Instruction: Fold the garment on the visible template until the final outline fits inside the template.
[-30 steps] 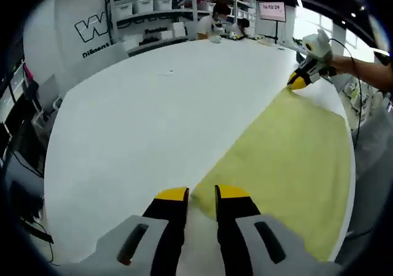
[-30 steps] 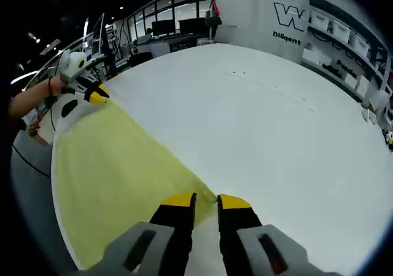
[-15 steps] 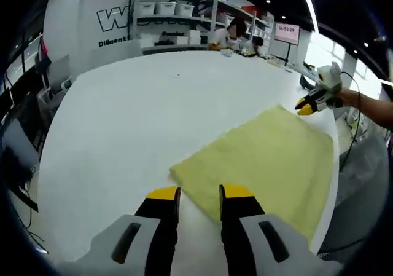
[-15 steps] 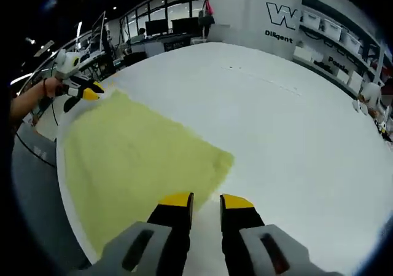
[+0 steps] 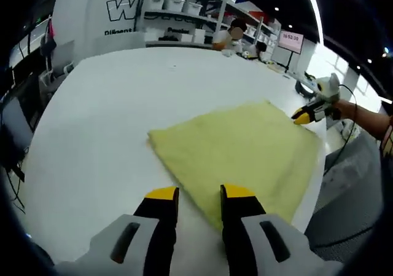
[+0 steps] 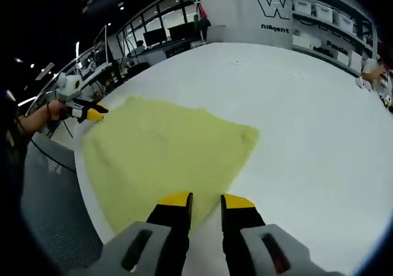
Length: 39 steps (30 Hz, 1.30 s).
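Plainly, the yellow garment (image 5: 236, 150) lies flat on the white table (image 5: 104, 104) as one smooth four-sided sheet, and by that look the folding is either well along or at a pause between folds; how many folds are done cannot be read from a single flat layer. No template outline can be made out on the table around the garment, so whether the present outline already fits inside it cannot be judged; what is left, as far as these views allow, is any further fold needed and a check of the edges. The garment sits near one rim of the table, with the wide bare tabletop stretching beyond it toward the shelving. In the left gripper view, the left gripper (image 5: 199, 193) hangs at one edge of the garment, jaws parted with a clear gap and nothing between them; one tip looks over the cloth, though contact cannot be told. Across the garment from it, the right gripper (image 5: 302, 115) hovers at the far corner, in a hand. In the right gripper view, the right gripper (image 6: 206, 199) is likewise spread and empty at the garment's (image 6: 163, 150) edge, with the left gripper (image 6: 92, 112) at the opposite corner.
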Available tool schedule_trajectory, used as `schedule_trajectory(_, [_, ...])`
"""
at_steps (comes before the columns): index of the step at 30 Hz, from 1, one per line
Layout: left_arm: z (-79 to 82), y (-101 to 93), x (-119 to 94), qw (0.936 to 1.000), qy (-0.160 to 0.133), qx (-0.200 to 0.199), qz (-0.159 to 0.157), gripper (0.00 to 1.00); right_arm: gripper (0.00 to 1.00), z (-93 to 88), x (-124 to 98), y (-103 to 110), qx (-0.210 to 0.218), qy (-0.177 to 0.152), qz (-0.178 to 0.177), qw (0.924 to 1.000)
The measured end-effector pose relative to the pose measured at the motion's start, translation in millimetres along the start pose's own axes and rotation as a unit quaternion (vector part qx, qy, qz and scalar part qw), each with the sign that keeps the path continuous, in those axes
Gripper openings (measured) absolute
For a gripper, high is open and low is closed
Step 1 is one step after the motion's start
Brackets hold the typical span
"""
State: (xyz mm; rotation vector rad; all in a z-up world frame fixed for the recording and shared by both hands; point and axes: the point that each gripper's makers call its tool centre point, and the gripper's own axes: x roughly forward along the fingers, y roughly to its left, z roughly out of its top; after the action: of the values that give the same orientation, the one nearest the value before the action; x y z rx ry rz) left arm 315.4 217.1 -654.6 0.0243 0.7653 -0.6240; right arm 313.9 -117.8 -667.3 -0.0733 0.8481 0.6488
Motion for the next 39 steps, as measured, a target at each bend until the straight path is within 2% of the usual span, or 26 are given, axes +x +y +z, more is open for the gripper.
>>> schedule_trajectory(4, [-8.2,-8.9,-8,0.9999,0.007,-0.012,-0.007,0.23,0.14,-4.1,-4,7,0.016,-0.007,0.018,0.9997])
schedule_trajectory(5, [-11.2,-13.1,-9,0.9997,0.006,-0.021,-0.014,0.23,0.15,-8.8,-5,12,0.029,0.007,0.026,0.9992])
schedule_trajectory(13, [-25.9,-28.1,-22,0.9985,0.005,-0.047,-0.026,0.24,0.17,-19.9,-14,19,0.032,0.004,0.036,0.9988])
schedule_trajectory(14, [-27.8,-31.0,-23,0.9977,0.004,-0.061,-0.030,0.24,0.17,-22.0,-15,21,0.037,0.004,0.040,0.9985])
schedule_trajectory(18, [-31.7,-38.9,-31,0.9953,-0.006,-0.088,-0.041,0.24,0.16,-23.3,-18,34,0.039,-0.005,0.071,0.9967])
schedule_trajectory(21, [-33.5,-40.4,-34,0.9941,-0.009,-0.098,-0.046,0.25,0.15,-18.7,-20,45,0.026,-0.028,0.103,0.9940])
schedule_trajectory(24, [-38.6,-39.0,-39,0.9932,-0.013,-0.106,-0.046,0.25,0.16,-20.3,-18,40,0.025,-0.032,0.110,0.9931])
schedule_trajectory(25, [-39.1,-39.1,-39,0.9928,-0.017,-0.108,-0.048,0.25,0.17,-20.4,-18,41,0.024,-0.034,0.117,0.9923])
schedule_trajectory(26, [-39.3,-39.2,-40,0.9925,-0.018,-0.110,-0.049,0.26,0.16,-18.9,-18,46,0.037,-0.042,0.138,0.9888])
schedule_trajectory(29, [-39.6,-45.1,-41,0.9877,-0.028,-0.137,-0.070,0.26,0.18,-18.1,-22,54,0.048,-0.056,0.175,0.9819])
schedule_trajectory(31, [-37.3,-51.1,-41,0.9831,-0.039,-0.155,-0.089,0.25,0.18,-21.4,-24,55,0.045,-0.052,0.188,0.9798])
schedule_trajectory(36, [-43.6,-50.1,-37,0.9799,-0.033,-0.171,-0.098,0.25,0.20,-30.6,-24,58,0.039,-0.029,0.217,0.9750])
schedule_trajectory(39, [-44.0,-51.1,-36,0.9756,-0.038,-0.188,-0.107,0.23,0.19,-25.5,-22,58,0.038,-0.042,0.231,0.9712])
